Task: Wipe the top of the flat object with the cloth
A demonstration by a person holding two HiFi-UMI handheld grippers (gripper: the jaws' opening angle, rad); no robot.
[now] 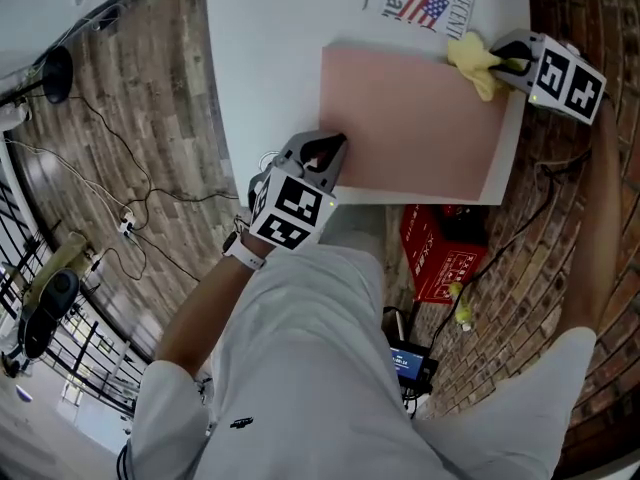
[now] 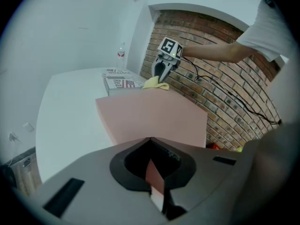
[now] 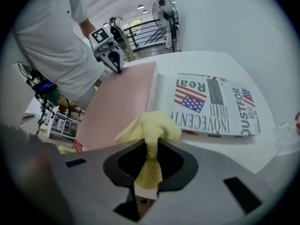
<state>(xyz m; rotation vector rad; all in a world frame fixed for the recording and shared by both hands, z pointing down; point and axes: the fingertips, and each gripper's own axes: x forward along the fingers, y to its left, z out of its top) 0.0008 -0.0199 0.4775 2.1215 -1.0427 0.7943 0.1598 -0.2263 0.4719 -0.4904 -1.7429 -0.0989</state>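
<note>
Right tool [image 1: 510, 65] pinches cloth [image 1: 475, 60] on corner of board [image 1: 415, 118]; left tool [image 1: 335, 148] clamps opposite corner.

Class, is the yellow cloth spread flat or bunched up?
Bunched up: the yellow cloth is pinched into a twisted wad between the right gripper's jaws.

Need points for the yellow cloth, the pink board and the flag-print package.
yellow cloth [image 3: 151, 125]: right gripper view, on its bunched upper part.
pink board [image 1: 410, 118]: head view, middle of its top face.
flag-print package [image 3: 220, 104]: right gripper view, middle of its printed top face.
</note>
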